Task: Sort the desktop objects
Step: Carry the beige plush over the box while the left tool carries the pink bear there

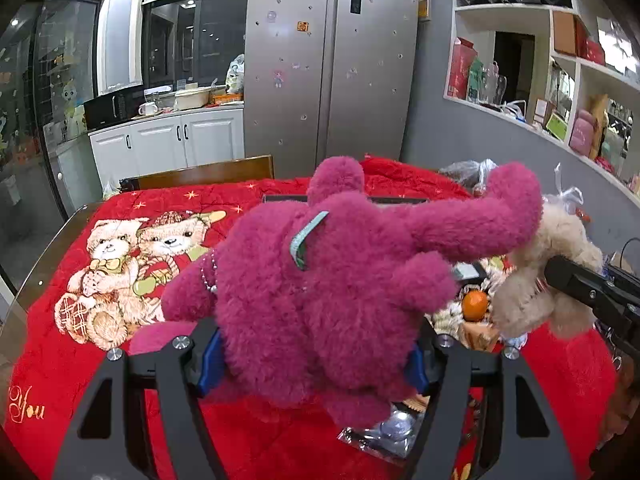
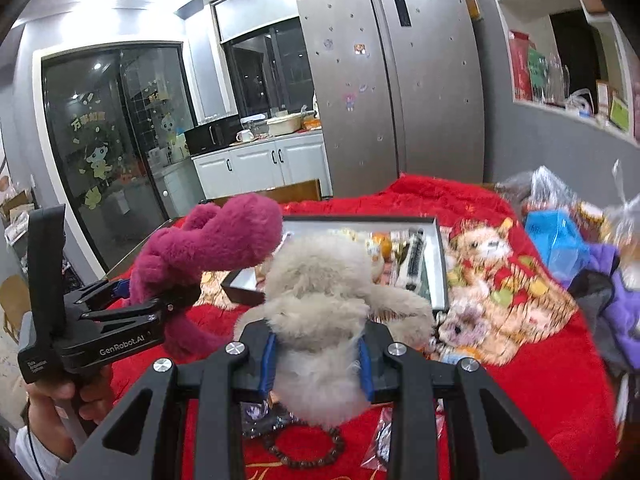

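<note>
My left gripper (image 1: 316,360) is shut on a magenta plush toy (image 1: 340,280), its blue pads pressed into the fur and the toy lifted above the red tablecloth (image 1: 60,360). In the right wrist view this left gripper (image 2: 152,298) is at the left with the magenta plush (image 2: 216,240) in it. My right gripper (image 2: 318,364) is shut on a beige plush toy (image 2: 320,300), also held up off the table. That beige plush (image 1: 536,280) shows at the right of the left wrist view, with the right gripper (image 1: 556,276) behind it. The two toys touch.
A dark open tray (image 2: 442,264) with an orange (image 1: 475,304) and small items lies beyond the toys. A bead bracelet (image 2: 304,448) and clear packets (image 1: 384,436) lie underneath. Plastic bags (image 2: 560,236) and purple cloth (image 2: 616,304) crowd the right side. A wooden chair back (image 1: 208,172) stands behind.
</note>
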